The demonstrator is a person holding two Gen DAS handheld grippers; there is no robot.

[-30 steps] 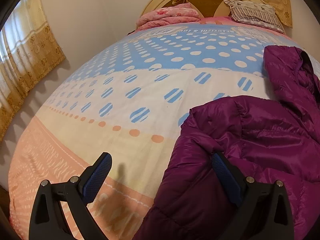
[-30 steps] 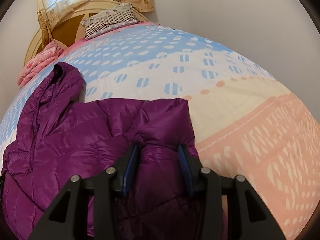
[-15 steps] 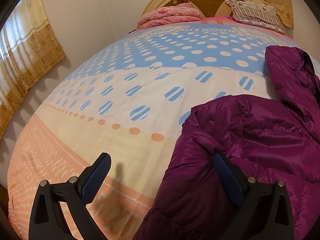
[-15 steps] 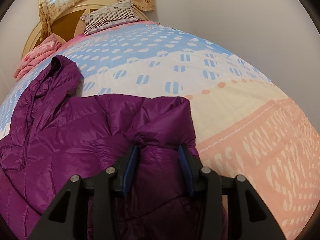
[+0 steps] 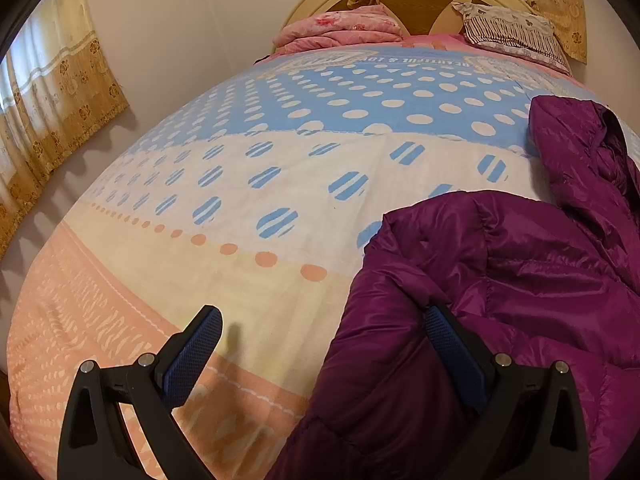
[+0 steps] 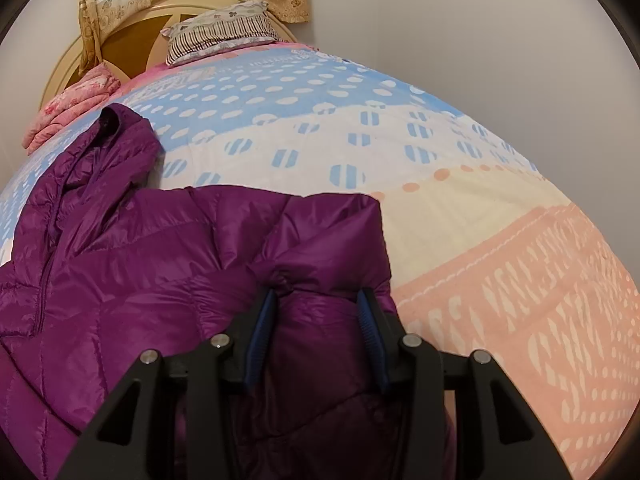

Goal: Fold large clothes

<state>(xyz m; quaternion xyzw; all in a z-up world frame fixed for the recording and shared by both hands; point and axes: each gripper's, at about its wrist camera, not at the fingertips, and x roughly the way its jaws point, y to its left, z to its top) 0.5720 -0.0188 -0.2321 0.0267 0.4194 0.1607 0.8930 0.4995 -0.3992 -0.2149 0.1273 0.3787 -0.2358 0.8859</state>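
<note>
Shiny purple quilted down jacket (image 6: 168, 280) lies on the bed ahead, long axis running away toward its hood. Right hand-held gripper (image 6: 318, 326) pinches its near hem; left hand-held gripper (image 5: 320, 354) gapes wide, jacket edge at its right finger.

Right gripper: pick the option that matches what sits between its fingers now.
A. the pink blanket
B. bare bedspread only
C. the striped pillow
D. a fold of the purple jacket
D: in the right wrist view the right gripper has bunched fabric of the purple jacket between its blue pads, while the striped pillow and the pink blanket lie far off by the headboard.
</note>
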